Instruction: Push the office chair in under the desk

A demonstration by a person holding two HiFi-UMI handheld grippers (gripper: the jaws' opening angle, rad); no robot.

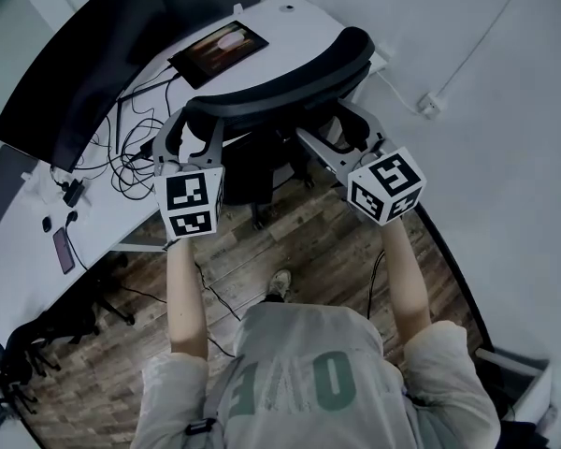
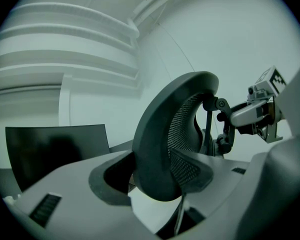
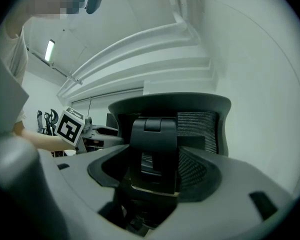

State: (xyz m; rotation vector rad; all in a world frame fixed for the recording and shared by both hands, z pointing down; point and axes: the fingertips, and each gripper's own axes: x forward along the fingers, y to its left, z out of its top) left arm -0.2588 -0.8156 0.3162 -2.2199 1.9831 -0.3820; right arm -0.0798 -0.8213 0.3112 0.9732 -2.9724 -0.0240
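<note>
The left gripper (image 1: 192, 134) and right gripper (image 1: 337, 137) fingers each clamp the office chair (image 1: 290, 73) backrest, upper centre, by the desk (image 1: 294, 21) edge. Uneven pushing could swivel the chair and jam it there.

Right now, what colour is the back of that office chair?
The chair back is dark grey, fine mesh inside a solid rim; clearest in the left gripper view.
</note>
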